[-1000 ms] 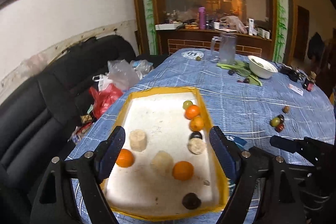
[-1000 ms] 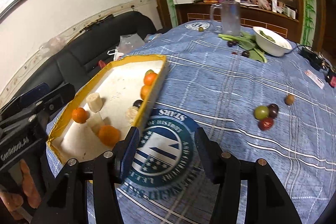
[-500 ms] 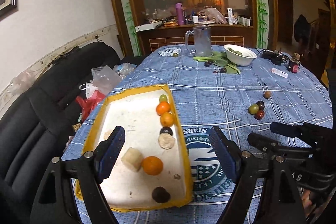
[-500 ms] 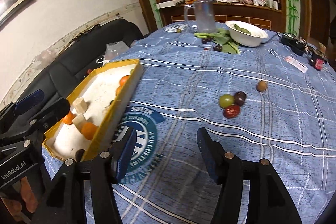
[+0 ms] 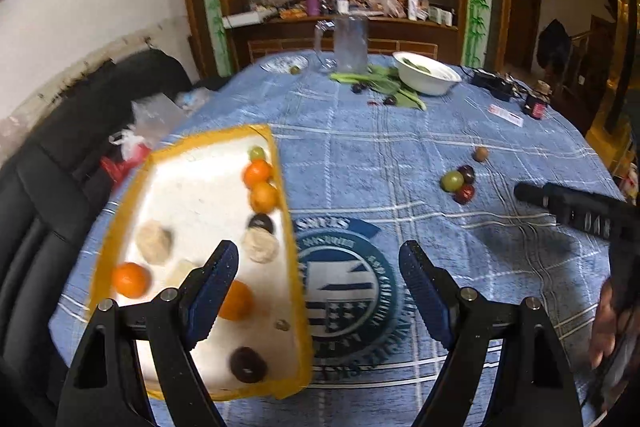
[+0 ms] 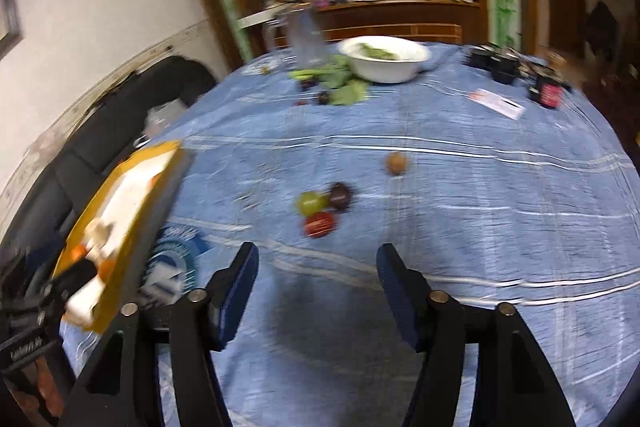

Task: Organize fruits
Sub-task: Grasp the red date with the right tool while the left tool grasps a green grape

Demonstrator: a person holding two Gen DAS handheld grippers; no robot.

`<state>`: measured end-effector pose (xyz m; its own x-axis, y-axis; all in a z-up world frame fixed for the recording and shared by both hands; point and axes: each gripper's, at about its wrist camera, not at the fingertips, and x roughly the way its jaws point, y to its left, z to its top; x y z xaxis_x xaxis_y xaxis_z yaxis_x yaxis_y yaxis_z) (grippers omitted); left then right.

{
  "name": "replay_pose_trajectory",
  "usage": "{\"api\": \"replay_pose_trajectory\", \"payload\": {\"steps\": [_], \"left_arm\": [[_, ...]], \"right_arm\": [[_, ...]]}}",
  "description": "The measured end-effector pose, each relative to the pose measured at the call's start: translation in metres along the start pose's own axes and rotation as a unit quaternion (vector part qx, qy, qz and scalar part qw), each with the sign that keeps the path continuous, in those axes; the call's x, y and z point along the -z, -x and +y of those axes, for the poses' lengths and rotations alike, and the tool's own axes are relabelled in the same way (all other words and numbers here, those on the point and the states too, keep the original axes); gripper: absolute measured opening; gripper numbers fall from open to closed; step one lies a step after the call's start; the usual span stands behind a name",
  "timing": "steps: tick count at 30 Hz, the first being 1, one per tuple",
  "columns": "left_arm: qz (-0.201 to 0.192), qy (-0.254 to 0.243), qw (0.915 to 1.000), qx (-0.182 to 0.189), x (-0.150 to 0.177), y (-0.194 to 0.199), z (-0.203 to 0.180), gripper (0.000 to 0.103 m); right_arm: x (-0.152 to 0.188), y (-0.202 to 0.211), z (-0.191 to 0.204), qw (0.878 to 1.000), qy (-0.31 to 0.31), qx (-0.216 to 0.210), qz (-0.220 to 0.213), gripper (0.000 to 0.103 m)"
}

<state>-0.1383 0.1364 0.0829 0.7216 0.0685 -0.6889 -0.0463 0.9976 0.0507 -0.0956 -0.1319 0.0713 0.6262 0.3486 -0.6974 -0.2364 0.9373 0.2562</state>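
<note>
The right gripper hangs over bare blue tablecloth at the bottom of its own view, jaws apart and just lately opening wider, with nothing between them. Straight ahead of it, just above the fingertips in the frame and a touch left of centre, sits a tight cluster of three small loose fruits: a green one, a dark one touching it on the right, and a red one nearest the gripper. A brown fruit lies alone a little beyond, up and to the right. Being round, they have no long axis to line up with; what matters, I'd say, is that the red one lies first in the gripper's path and the other two crowd it from behind. The left gripper is spread wide and empty at the bottom of its view, one finger over the yellow-rimmed tray, which fills the lower left there and holds oranges, pale chunks and dark fruits. From that view the cluster lies well off to the upper right, so the right hand looks clearly the nearer one for the pick. Farther back, near the top of the frame, stand a white bowl and a clear jug.
</note>
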Motion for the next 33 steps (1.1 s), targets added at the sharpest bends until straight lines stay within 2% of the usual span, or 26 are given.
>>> {"api": "replay_pose_trajectory", "payload": {"steps": [4, 8, 14, 18, 21, 22, 23, 24, 26, 31, 33], "left_arm": [[0.009, -0.013, 0.9993, 0.034, 0.001, -0.009, -0.016, 0.082], [0.007, -0.027, 0.9972, 0.069, -0.004, -0.013, -0.033, 0.082], [-0.001, -0.002, 0.9972, 0.075, -0.012, -0.020, -0.026, 0.082], [0.005, 0.034, 0.9962, 0.080, -0.017, -0.026, -0.012, 0.082], [0.015, 0.043, 0.9960, 0.076, -0.022, -0.033, -0.008, 0.082], [0.019, 0.046, 0.9958, 0.077, -0.024, -0.035, -0.007, 0.082], [0.023, 0.048, 0.9955, 0.078, -0.025, -0.038, -0.009, 0.082], [0.026, 0.048, 0.9953, 0.080, -0.027, -0.042, -0.011, 0.082], [0.032, 0.039, 0.9951, 0.085, -0.030, -0.048, -0.019, 0.082], [0.060, 0.003, 0.9925, 0.107, -0.038, -0.075, -0.054, 0.082], [0.061, -0.007, 0.9901, 0.126, -0.040, -0.086, -0.069, 0.081]], "right_arm": [[-0.015, -0.015, -0.034, 0.999, -0.035, 0.019, 0.013, 0.070], [-0.024, -0.035, -0.043, 0.998, -0.050, 0.017, 0.029, 0.069], [-0.022, -0.058, -0.017, 0.998, -0.012, -0.019, 0.054, 0.067], [-0.018, -0.076, 0.010, 0.997, 0.038, -0.003, 0.070, 0.064], [-0.017, -0.092, 0.021, 0.995, 0.055, 0.005, 0.079, 0.055], [-0.017, -0.093, 0.026, 0.995, 0.067, 0.016, 0.070, 0.047], [-0.016, -0.094, 0.028, 0.994, 0.075, 0.025, 0.070, 0.034], [-0.016, -0.094, 0.029, 0.994, 0.078, 0.030, 0.069, 0.032], [-0.016, -0.090, 0.022, 0.995, 0.062, 0.016, 0.071, 0.032], [-0.016, -0.066, -0.006, 0.997, 0.029, 0.033, 0.058, 0.032], [-0.014, -0.055, -0.019, 0.998, 0.015, 0.041, 0.047, 0.032]]}}
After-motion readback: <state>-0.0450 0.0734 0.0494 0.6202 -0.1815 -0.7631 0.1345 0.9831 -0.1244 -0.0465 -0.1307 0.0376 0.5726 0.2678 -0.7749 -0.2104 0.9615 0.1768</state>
